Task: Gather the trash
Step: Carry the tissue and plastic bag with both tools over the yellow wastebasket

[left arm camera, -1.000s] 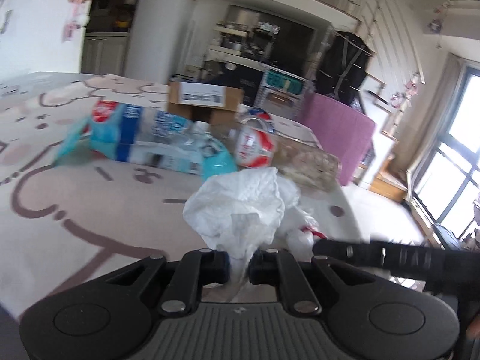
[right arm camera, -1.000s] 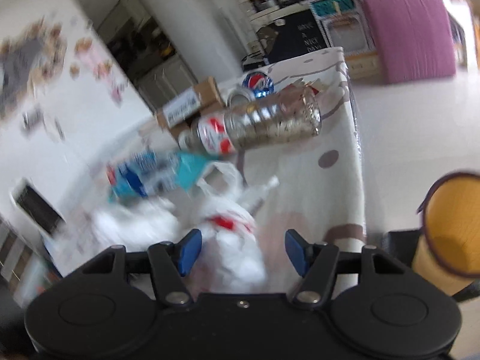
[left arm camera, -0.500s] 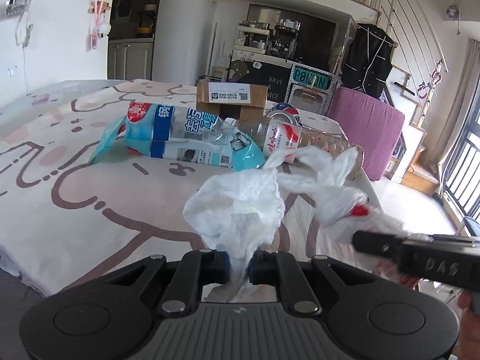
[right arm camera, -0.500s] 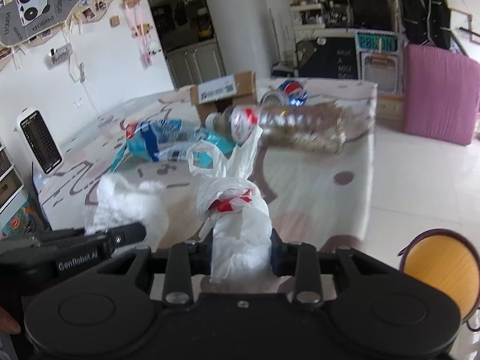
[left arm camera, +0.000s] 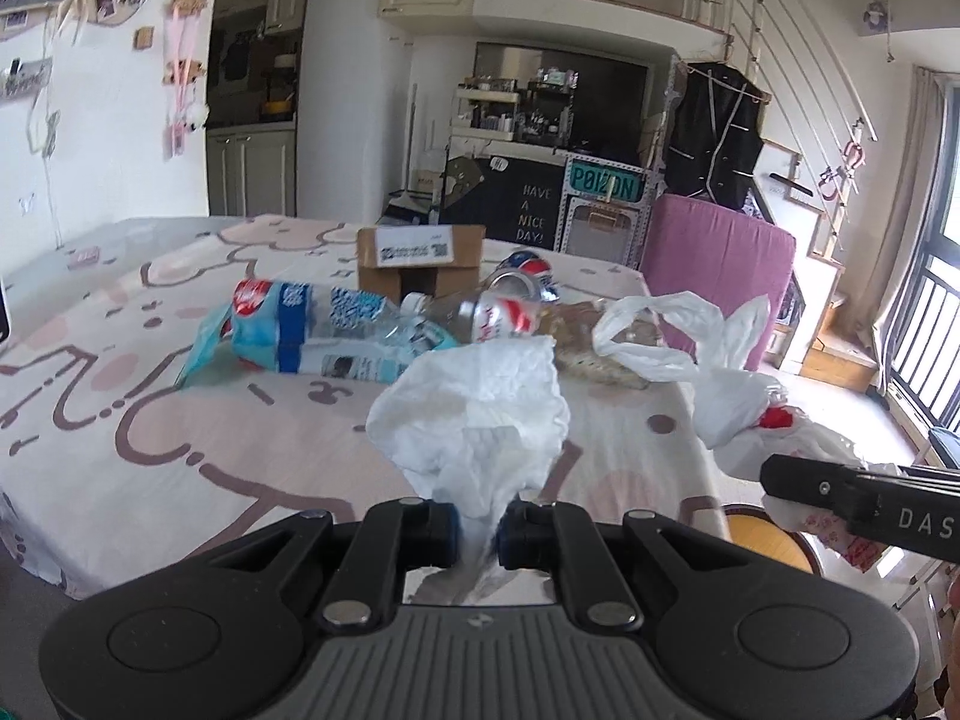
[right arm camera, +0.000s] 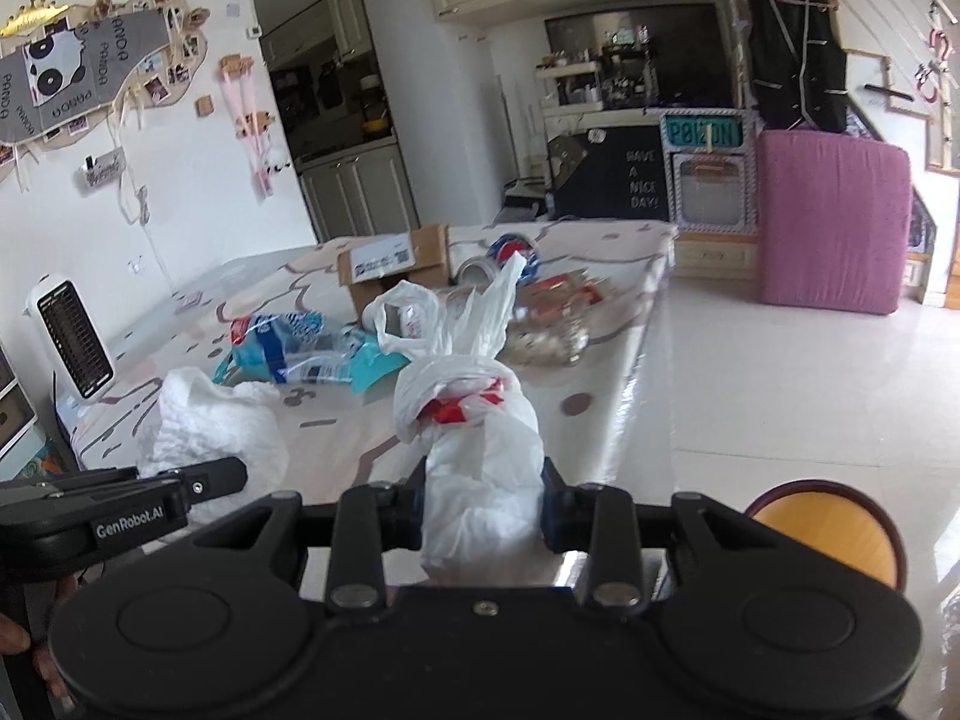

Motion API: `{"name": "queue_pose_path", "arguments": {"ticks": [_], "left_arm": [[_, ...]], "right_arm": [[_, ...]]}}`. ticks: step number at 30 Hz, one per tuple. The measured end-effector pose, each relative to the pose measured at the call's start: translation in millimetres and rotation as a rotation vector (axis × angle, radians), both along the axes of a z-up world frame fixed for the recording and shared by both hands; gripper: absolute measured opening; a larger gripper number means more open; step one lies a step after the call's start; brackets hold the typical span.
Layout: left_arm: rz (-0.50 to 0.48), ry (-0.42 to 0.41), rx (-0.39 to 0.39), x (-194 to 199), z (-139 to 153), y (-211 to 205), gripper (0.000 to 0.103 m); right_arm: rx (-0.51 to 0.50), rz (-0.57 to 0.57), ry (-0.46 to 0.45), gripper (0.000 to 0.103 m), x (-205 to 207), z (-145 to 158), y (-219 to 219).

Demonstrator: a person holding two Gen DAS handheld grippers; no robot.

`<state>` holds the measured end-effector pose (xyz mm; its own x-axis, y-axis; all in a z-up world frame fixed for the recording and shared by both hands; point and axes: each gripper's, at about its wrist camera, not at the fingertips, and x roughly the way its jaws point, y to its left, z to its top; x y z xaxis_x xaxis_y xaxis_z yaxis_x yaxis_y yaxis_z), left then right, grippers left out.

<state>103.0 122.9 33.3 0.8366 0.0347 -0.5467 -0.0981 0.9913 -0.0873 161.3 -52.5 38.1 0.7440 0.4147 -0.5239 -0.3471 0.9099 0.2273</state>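
L tool point(left arm camera: 478, 525) clenched on crumpled white tissue point(left arm camera: 474, 414), same as a sec ago. R tool point(right arm camera: 483, 507): jaws just closed from wide open onto knotted white plastic bag point(right arm camera: 474, 420) w/ red print; pads now press its lower bulk. Both bundles now hang clear above the desk point(left arm camera: 150, 414), no longer lying on the cloth. Means two pcs of trash secured at once. Left on desk: blue-label bottle point(left arm camera: 312, 330), clear bottle w/ red label point(left arm camera: 480, 315), can point(left arm camera: 528, 273), cardboard box point(left arm camera: 420, 258). Yellow round bin point(right arm camera: 831, 531) on floor just R of R tool; prob. drop point, my guess. Next: carry both over, release.
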Motion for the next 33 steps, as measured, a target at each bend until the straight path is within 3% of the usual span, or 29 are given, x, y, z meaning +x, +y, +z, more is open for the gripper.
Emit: {"name": "queue_pose_path", "arguments": {"ticks": [15, 33], "left_arm": [[-0.117, -0.051, 0.044, 5, 25, -75, 0.012], [-0.343, 0.003, 0.029, 55, -6, -191, 0.012]], "right_arm": [[0.017, -0.148, -0.053, 0.035, -24, 12, -85], [-0.013, -0.355, -0.003, 0.035, -22, -16, -188]]}}
